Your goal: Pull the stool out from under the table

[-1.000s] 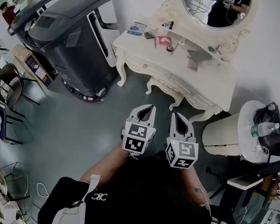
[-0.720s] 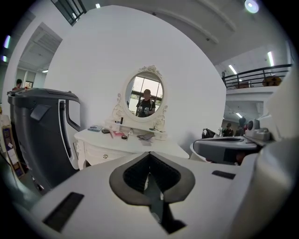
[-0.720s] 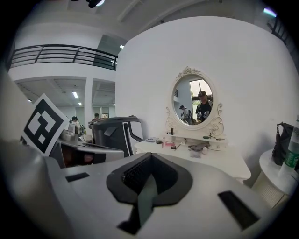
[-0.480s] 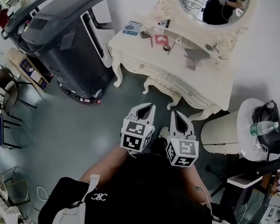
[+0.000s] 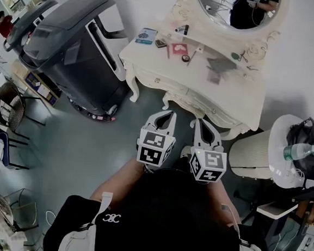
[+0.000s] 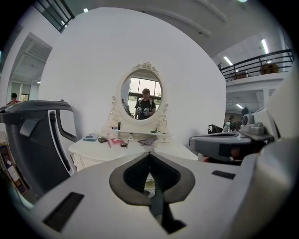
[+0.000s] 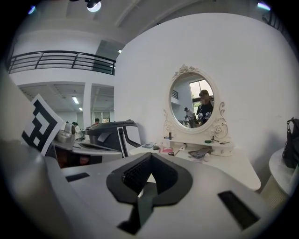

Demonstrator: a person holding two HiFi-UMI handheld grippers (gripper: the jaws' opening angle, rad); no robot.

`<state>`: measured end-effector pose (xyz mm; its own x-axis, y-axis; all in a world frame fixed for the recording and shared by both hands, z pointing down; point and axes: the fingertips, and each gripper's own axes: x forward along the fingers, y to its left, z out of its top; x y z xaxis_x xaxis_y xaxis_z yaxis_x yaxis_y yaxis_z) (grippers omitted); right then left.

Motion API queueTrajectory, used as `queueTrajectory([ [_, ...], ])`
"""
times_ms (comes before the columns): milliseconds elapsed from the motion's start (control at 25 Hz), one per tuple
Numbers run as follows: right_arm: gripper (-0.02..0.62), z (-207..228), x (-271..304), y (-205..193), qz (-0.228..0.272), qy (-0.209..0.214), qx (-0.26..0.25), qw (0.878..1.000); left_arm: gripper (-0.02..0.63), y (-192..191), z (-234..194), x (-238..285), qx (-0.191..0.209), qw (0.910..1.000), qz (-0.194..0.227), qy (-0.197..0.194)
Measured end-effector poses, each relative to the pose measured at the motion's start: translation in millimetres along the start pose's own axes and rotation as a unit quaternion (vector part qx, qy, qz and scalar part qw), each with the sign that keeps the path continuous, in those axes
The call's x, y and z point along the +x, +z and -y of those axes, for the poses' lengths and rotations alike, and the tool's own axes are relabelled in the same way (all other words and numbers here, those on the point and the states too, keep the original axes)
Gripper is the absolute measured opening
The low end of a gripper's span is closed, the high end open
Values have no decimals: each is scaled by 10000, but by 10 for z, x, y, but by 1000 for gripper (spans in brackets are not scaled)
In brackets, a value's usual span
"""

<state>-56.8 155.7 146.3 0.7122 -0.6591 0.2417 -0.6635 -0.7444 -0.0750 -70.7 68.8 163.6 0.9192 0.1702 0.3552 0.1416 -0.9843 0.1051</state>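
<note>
**Left tongs** [image 5: 171, 113]: shut tip to tip, holding nothing. Lower centre of the head view, pointing up-frame at the bench.

**Right tongs** [image 5: 196, 121]: closed the same way, with nothing between them. Just beside the left pair, not touching it.

**Stool**: not plainly seen, and judged to be tucked under the bench. Pale curved legs [image 5: 167, 100] show below the bench's front edge, just past the tong tips. Whether they are the stool's or the bench's cannot be told.

**Bench** [image 5: 233, 93]: upper centre, with small items on top and an oval mirror [image 5: 238, 9] above it.

**Grey machine** [image 5: 72, 38]: upper left, beside the bench.

**Progress**: nothing done yet, and neither pair touches the stool. Left to do: open a pair, reach under the front edge, grip the stool and draw it out toward the person.
</note>
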Motion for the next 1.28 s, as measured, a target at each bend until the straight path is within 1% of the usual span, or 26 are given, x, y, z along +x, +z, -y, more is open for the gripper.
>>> queueTrajectory([
  [120, 8, 144, 71, 14, 10, -16, 47, 10000, 3, 18, 56, 155, 79, 9999, -59, -24],
  [280, 8, 279, 152, -40, -87, -18, 66, 9999, 3, 13, 86, 351, 73, 9998, -175, -65],
  [440, 8, 451, 200, -44, -106, -116, 183, 9997, 3, 16, 139, 498, 135, 9995, -256, -128],
  [680, 8, 583, 275, -155, -264, -161, 277, 9991, 3, -55, 196, 703, 110, 9987, -442, -238],
  [1000, 8, 833, 464, -166, -368, -194, 391, 9984, 3, -26, 201, 1003, 67, 9980, -577, -233],
  [1120, 8, 895, 567, -172, -437, -121, 397, 9982, 3, -5, 167, 1105, -62, 9980, -605, -199],
  [1280, 8, 996, 743, -155, -531, 19, 376, 9979, 3, 32, 124, 1257, -489, 9965, -623, -254],
])
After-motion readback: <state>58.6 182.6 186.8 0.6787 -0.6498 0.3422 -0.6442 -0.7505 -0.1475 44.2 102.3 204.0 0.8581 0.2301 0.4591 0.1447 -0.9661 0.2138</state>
